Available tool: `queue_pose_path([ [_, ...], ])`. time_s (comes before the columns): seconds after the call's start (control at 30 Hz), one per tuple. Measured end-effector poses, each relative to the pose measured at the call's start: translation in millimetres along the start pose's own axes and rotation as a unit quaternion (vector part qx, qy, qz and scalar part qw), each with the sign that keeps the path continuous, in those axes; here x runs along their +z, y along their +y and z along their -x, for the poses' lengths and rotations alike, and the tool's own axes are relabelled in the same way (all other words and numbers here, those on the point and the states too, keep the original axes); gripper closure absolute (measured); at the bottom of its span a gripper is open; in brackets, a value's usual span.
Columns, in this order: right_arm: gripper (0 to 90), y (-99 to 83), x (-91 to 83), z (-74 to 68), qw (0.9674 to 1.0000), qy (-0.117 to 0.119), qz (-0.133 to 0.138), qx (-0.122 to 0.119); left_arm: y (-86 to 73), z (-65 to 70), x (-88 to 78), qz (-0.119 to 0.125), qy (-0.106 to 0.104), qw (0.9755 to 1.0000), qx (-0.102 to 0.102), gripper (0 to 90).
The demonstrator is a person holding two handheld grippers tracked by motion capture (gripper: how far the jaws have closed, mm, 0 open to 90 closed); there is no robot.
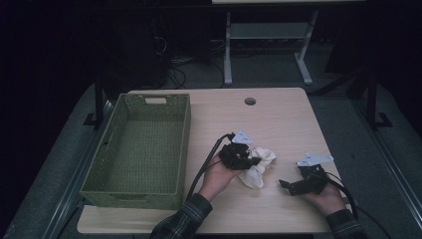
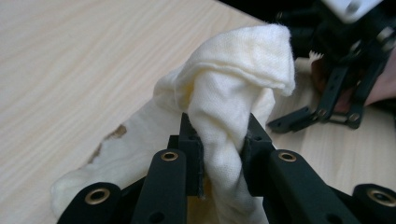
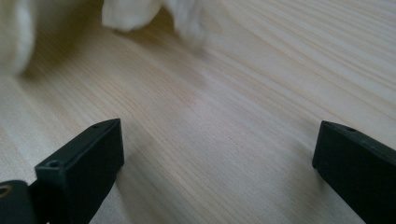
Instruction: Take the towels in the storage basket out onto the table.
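A cream cloth lies crumpled on the pale wooden worktop, to the right of a green woven basket that stands along the worktop's left side. The basket is well apart from the cloth.

The left gripper sits at the cloth's left edge, held in the person's left hand, whose plaid sleeve comes up from the worktop's near edge. In the left gripper view its jaws are pressed in on a bunched fold of the cloth, pinching it between them; the fold rises above the jaws and flops over at the top, while the rest of the fabric spreads on the wood to the lower left. A small brown stain marks the cloth's flat part beside the left jaw. A black cable trails from this gripper back toward the near edge.

The right gripper lies to the right of the cloth, apart from it, held in the right hand. It also shows beyond the cloth in the left gripper view. In the right gripper view its jaws stand spread wide with bare wood between them, and the cloth appears blurred at the top, clear of both jaws.

A round cable hole sits in the worktop, beyond the cloth near the far edge.
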State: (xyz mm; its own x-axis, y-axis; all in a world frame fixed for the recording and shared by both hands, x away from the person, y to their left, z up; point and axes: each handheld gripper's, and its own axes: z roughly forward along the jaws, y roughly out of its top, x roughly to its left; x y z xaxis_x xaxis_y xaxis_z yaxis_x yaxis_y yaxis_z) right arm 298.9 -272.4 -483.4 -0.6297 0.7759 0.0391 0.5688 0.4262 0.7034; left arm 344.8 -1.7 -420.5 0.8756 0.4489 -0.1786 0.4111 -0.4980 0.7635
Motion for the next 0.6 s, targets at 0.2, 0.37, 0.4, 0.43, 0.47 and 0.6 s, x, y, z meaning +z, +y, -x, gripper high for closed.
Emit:
queue_pose_path([
  [0.2,1.7,0.1,0.0,0.2,1.0000,0.001,0.000,-0.001,-9.4,-1.4,16.0,-0.016,-0.015,0.9998,0.003,73.0],
  [0.37,1.7,-0.9,-1.1,-0.2,1.0000,0.003,-0.001,-0.003,-14.2,-1.6,29.5,-0.030,-0.024,0.9992,0.011,60.2],
  [0.4,1.7,-1.0,-1.2,-0.1,1.0000,0.003,-0.001,-0.003,-14.8,-1.8,31.0,-0.032,-0.029,0.9990,0.012,52.7],
  [0.43,1.6,-0.9,-1.3,-0.1,1.0000,0.003,-0.001,-0.003,-14.9,-1.1,31.1,-0.033,-0.026,0.9990,0.016,47.2],
  [0.47,1.6,-1.0,-1.2,-0.1,1.0000,0.003,-0.001,-0.003,-14.7,-0.3,29.8,-0.032,-0.022,0.9990,0.022,42.2],
  [0.6,1.6,-1.0,-1.1,-0.1,1.0000,0.003,0.000,-0.004,-11.5,0.6,16.6,-0.015,-0.010,0.9996,0.023,28.5],
])
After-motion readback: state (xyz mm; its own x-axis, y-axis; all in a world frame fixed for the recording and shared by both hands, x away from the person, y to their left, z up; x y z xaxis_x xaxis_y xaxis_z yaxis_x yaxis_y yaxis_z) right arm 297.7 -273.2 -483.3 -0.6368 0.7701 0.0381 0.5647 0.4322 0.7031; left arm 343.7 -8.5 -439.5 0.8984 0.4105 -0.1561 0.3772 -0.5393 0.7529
